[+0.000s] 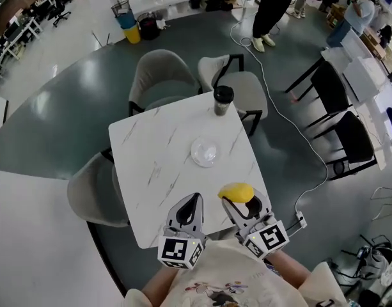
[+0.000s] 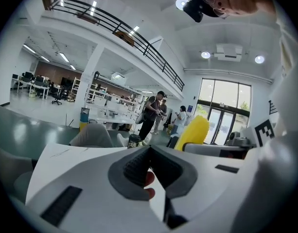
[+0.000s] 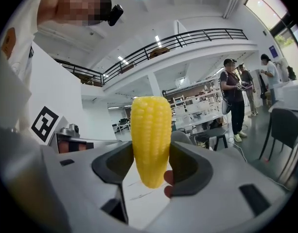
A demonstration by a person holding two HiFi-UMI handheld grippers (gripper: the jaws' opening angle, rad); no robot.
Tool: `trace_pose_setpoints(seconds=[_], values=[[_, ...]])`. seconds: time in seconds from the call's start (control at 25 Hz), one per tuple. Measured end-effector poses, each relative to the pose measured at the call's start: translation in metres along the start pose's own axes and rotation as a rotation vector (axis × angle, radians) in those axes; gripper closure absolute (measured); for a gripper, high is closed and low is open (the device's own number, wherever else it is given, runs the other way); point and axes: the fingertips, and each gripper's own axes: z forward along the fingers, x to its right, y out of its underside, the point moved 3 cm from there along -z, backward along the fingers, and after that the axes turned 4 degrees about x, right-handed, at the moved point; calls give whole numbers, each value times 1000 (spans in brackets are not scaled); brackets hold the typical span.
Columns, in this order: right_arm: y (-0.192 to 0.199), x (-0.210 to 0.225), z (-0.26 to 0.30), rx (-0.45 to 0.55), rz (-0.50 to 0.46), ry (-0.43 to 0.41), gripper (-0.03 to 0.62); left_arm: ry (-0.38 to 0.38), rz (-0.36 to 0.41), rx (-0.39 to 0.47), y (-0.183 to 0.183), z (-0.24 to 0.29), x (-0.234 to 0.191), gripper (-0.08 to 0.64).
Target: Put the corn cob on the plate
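At the table's (image 1: 151, 171) 5 o'clock edge, the corn cob (image 3: 149, 140), judged light, stiff and slick, is clamped across its girth by the right tongs (image 3: 149, 171); the left tongs (image 2: 149, 154) are closed, empty.

The right gripper (image 3: 151, 166) has its 2 jaws clamped on a yellow corn cob (image 3: 150, 140), held upright.

The corn cob (image 3: 150, 140) is showing bright yellow, patterned with neat rows of kernels. The right tongs (image 3: 150, 166) and left tongs (image 2: 149, 166) are showing pale grey bodies with dark grey inner faces, each wearing a cube of black-and-white square markers. The surface (image 1: 157, 165) is showing white with thin grey marble veins under a clear plate (image 1: 204, 151) and a grey, black-lidded cup (image 1: 222, 101), the floor (image 1: 68, 107) lying dark grey-green.
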Motion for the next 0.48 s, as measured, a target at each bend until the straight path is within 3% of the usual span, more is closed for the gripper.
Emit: trace_pose_setpoints(seconds=[0.48], values=[[26, 48, 62, -88, -15, -69, 360, -132, 34, -32, 19, 49, -38, 561]])
